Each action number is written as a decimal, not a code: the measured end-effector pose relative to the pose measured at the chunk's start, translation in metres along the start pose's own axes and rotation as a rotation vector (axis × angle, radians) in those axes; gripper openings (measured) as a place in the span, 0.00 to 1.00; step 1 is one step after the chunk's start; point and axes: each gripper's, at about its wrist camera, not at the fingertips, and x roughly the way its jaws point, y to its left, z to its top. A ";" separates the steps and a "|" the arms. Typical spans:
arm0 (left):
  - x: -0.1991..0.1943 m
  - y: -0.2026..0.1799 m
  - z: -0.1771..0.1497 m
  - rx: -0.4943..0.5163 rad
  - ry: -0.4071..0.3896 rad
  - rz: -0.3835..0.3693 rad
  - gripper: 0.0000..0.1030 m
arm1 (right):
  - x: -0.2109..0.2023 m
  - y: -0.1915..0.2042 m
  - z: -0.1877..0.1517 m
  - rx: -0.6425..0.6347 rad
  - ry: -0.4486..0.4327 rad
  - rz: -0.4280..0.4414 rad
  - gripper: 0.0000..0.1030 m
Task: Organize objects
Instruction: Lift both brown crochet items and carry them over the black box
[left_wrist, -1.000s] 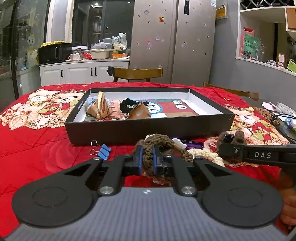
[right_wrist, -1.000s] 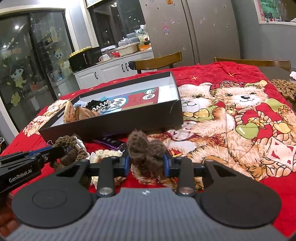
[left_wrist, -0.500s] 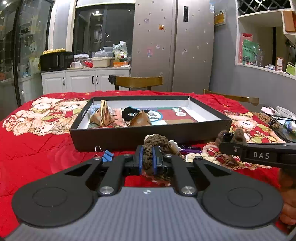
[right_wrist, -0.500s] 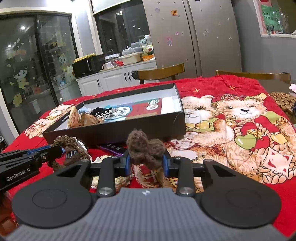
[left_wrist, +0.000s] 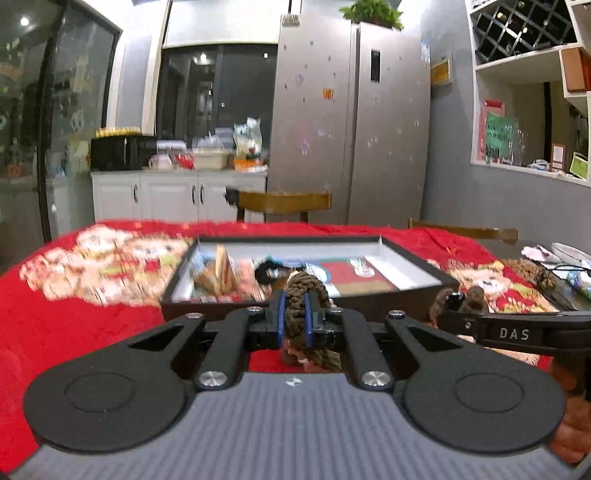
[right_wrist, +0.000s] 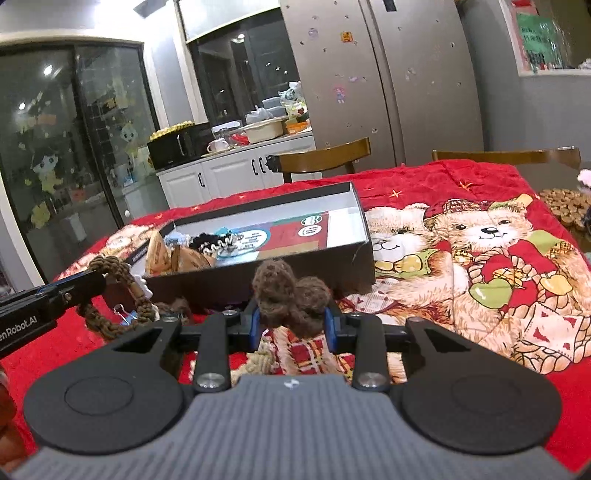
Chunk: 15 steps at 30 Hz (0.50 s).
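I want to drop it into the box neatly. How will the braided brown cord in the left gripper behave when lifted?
Probably floppy: the braided brown cord droops in loops below the left gripper. Likely light, since a narrow pinch carries it. Its knotted weave looks grippy, so slipping seems unlikely, though the trailing end may snag the black box wall.

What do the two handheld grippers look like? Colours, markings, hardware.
Both match: matte black linkage arms with silver screws, two round black discs, a ribbed grey body with a small logo, blue finger pads. The left gripper reads "GenRobot.AI" on its side in the right wrist view; the right gripper reads "DAS" in the left wrist view. No cables or sleeves visible.
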 end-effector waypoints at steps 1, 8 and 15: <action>-0.002 0.002 0.003 -0.015 -0.006 -0.006 0.12 | -0.001 0.000 0.002 0.002 -0.003 -0.001 0.35; -0.014 0.000 0.031 -0.025 -0.076 -0.012 0.12 | -0.013 0.013 0.016 -0.030 -0.038 -0.002 0.35; -0.020 -0.006 0.069 -0.037 -0.138 -0.029 0.12 | -0.010 0.023 0.044 -0.002 -0.038 0.026 0.35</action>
